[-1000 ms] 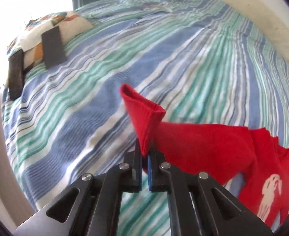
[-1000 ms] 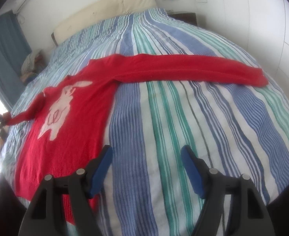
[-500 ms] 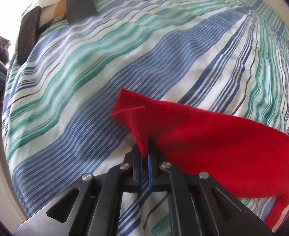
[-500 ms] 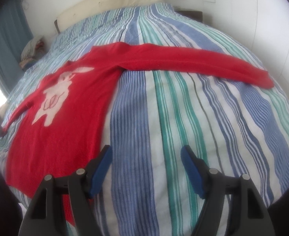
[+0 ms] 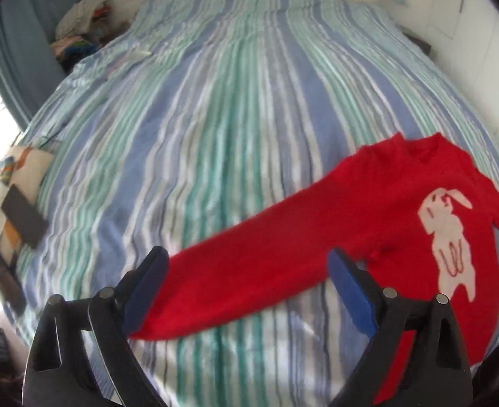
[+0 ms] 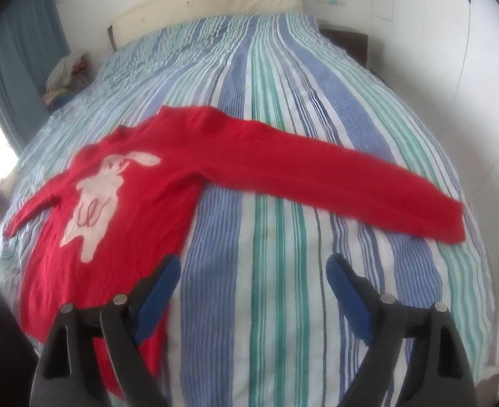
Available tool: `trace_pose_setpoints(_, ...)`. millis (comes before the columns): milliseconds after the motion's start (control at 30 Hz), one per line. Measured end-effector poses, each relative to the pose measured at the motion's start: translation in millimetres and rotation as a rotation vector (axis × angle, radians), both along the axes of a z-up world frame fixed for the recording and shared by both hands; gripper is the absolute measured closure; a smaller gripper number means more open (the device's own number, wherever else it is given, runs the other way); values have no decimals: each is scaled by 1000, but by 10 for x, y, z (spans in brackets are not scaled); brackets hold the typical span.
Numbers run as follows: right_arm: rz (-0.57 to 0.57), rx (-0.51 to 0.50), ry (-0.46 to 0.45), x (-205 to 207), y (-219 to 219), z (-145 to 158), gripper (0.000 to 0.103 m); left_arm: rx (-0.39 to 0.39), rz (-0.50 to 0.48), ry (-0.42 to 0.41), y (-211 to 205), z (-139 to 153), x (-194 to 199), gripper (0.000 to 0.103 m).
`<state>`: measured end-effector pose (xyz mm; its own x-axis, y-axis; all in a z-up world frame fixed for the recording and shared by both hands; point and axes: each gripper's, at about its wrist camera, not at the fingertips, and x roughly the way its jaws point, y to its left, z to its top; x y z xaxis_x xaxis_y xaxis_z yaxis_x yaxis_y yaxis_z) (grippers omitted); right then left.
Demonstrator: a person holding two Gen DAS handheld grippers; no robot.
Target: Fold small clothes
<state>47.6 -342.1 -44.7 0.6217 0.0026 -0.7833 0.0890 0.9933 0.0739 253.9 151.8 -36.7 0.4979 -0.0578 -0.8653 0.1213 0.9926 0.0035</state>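
A red sweater (image 5: 402, 210) with a white rabbit (image 5: 448, 237) lies face up on the striped bed (image 5: 232, 101). One sleeve (image 5: 283, 244) stretches flat towards my left gripper (image 5: 249, 286), whose jaws are opening wide above it; the blue pads (image 5: 147, 285) press on nothing. In the right wrist view the sweater (image 6: 141, 203) lies at the left and its other sleeve (image 6: 351, 183) reaches out to the right. My right gripper (image 6: 253, 288) hovers above bare sheet beside the sweater's side, its jaws opening, nothing between them.
A patterned cushion (image 5: 15, 183) with dark flat objects (image 5: 25, 217) lies at the bed's left edge. A pile of clothes (image 5: 79, 23) sits by the blue curtain (image 5: 18, 51). Headboard (image 6: 208, 3), dark nightstand (image 6: 348, 40) and white wall (image 6: 470, 84) bound the bed.
My left gripper let go of the sleeve cuff, opened wide, rolled and lifted away; the sleeve now lies flat. My right gripper opened wider and drew back upward.
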Motion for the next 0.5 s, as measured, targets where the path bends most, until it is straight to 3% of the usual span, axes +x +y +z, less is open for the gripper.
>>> trace_pose_setpoints(100, 87, 26, -58, 556, 95, 256, 16, -12, -123, 50, -508, -220, 635, 8)
trace_pose_setpoints(200, 168, 83, -56, 1194, 175, 293, 14, -32, -204, 128, -891, -508, 1163, 8)
trace_pose_setpoints(400, 308, 80, 93, 2483, 374, -43, 14, 21, -300, 184, -1247, -885, 1619, 8)
trace_pose_setpoints(500, 406, 47, 161, 2998, 599, -240, 14, 19, -357, 220, -1385, -1018, 1690, 17)
